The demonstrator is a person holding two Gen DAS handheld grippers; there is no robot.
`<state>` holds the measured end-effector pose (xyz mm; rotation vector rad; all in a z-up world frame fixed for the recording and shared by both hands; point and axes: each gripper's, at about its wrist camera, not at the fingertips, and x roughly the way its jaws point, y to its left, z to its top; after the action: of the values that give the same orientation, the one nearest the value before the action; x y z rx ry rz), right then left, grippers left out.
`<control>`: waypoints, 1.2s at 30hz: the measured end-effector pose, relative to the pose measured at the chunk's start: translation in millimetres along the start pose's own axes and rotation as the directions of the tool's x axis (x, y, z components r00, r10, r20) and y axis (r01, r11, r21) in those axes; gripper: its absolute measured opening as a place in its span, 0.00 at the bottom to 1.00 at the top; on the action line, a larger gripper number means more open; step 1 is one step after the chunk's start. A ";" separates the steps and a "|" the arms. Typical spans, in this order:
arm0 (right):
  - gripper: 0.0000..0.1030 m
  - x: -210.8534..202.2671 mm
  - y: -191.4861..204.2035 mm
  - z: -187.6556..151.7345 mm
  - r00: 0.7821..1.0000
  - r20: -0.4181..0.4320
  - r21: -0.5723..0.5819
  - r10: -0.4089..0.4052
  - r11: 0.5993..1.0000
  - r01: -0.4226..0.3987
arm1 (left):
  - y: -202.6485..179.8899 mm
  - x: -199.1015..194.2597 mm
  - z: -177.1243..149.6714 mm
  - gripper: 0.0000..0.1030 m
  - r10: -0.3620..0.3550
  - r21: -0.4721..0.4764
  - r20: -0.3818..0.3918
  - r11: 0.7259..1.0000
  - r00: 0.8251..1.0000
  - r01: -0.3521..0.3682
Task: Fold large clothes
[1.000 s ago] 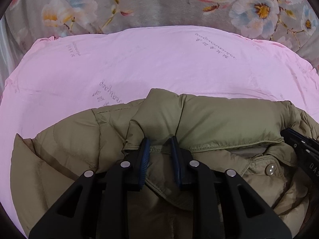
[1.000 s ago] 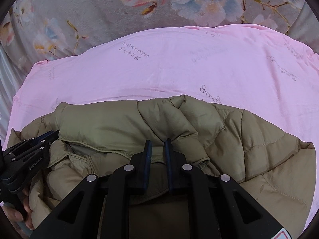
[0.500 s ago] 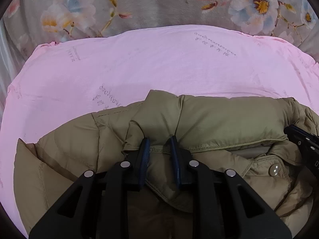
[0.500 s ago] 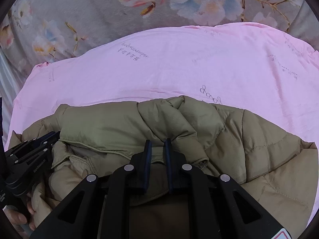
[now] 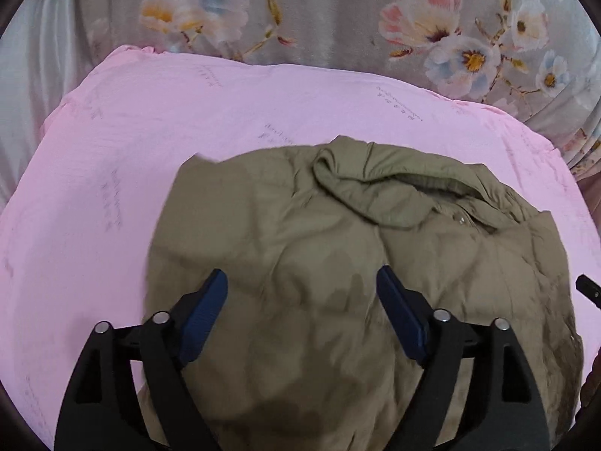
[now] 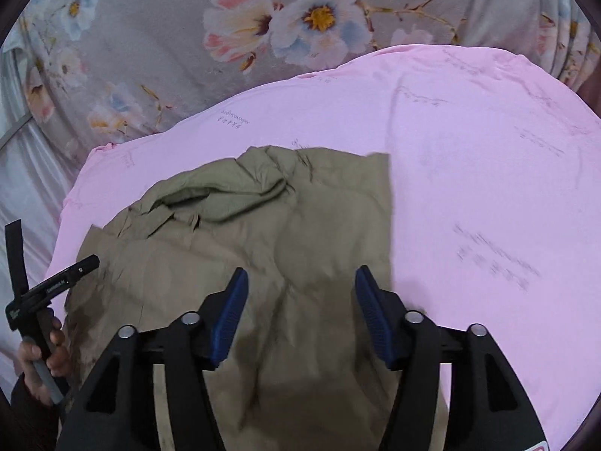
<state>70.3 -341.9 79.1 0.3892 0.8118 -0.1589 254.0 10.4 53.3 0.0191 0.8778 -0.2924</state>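
An olive quilted jacket [image 5: 338,255] lies folded on a pink sheet [image 5: 150,143], its collar [image 5: 383,191] at the far end. It also shows in the right wrist view [image 6: 263,233] with the collar [image 6: 210,199] to the far left. My left gripper [image 5: 302,282] is open and empty, raised above the jacket's left half. My right gripper [image 6: 300,278] is open and empty, above the jacket's right half. The left gripper's tool and the hand holding it show at the left edge of the right wrist view [image 6: 56,278].
The pink sheet [image 6: 469,158] covers a surface with bare areas left and right of the jacket. A grey floral cloth [image 5: 338,18] lies beyond its far edge, also in the right wrist view [image 6: 188,37].
Both grippers were shut on the jacket's collar area. Both have let go, opened wide and pulled back and up. The jacket now lies flatter on the sheet.
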 end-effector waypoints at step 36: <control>0.11 -172.6 -28.4 -259.9 0.944 -0.022 0.180 0.329 0.930 -0.320 | 59.3 -188.3 -249.3 0.17 -0.289 -0.283 -0.093 0.925 0.953 0.253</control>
<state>-230.6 -266.3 36.0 0.6899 0.7757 0.0912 -32.1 147.3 30.5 -0.3415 1.0490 -0.4329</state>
